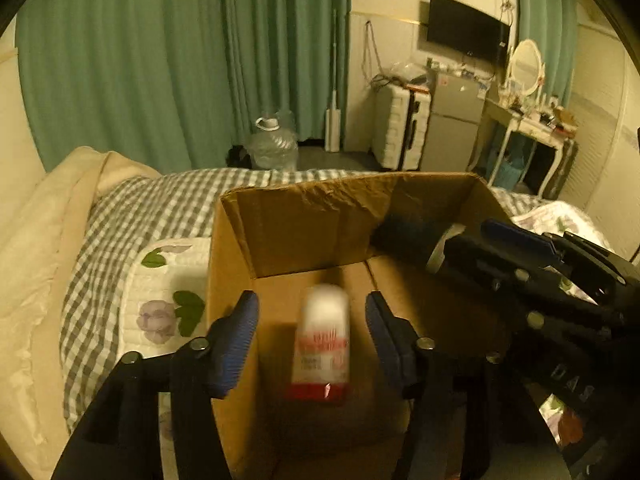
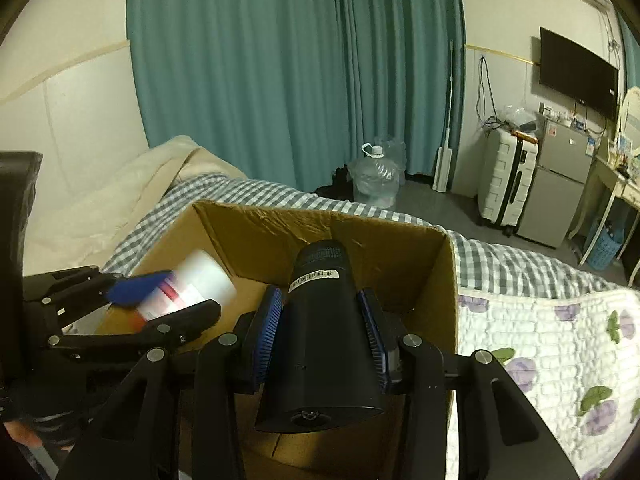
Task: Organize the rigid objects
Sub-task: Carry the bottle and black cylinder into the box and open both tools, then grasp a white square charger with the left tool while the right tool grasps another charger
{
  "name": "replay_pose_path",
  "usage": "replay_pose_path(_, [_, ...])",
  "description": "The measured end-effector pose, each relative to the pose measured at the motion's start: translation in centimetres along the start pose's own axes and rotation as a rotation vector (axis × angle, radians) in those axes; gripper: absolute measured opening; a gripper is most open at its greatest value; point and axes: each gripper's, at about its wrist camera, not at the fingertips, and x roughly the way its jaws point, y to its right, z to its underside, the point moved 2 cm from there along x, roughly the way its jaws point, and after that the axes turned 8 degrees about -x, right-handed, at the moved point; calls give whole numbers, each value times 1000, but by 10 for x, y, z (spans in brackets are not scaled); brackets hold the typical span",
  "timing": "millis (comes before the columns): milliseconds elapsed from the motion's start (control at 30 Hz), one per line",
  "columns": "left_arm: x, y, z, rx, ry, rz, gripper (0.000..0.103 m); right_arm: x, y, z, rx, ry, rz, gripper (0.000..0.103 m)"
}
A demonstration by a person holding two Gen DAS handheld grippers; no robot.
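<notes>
Cardboard box on checked bedding, seen from the left wrist: left tongs spread wide, nothing gripped; blurred white bottle with red label, text unreadable, apart from both pads over the box floor. From the right wrist: right tongs clamped on a smooth black cylinder over the open box, small white sticker illegible; ribbed blue pads pressing its sides.
</notes>
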Motion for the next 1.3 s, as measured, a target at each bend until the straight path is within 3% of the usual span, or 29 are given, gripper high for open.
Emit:
replay_pose_path(33, [-2, 0, 0, -3, 0, -12, 67, -3, 3, 0, 8, 8, 7, 42])
replay_pose_path(100, [-9, 1, 0, 3, 6, -34, 67, -10, 6, -3, 11, 0, 18, 71])
replay_pose_path(133, [-16, 2, 0, 12, 11, -37, 67, -18, 7, -4, 14, 7, 38, 74])
replay_pose_path(267, [-52, -2, 5, 18, 46, -60, 67, -50, 11, -5, 30, 15, 76, 74])
replay_pose_path(467, [-110, -5, 32, 0, 83, -74, 70, -118, 5, 2, 2, 26, 121, 86])
replay_pose_path(700, [-132, -6, 85, -24, 47, -89, 71, -177, -15, 50, -13, 12, 130, 97])
replay_pose_path(1000, [-105, -13, 158, -53, -37, -64, 71, -163, -38, 112, -24, -88, 113, 99])
replay_pose_path(1300, [-63, -5, 199, -4, -178, 20, 71, -127, -38, 142, 13, -191, 104, 99])
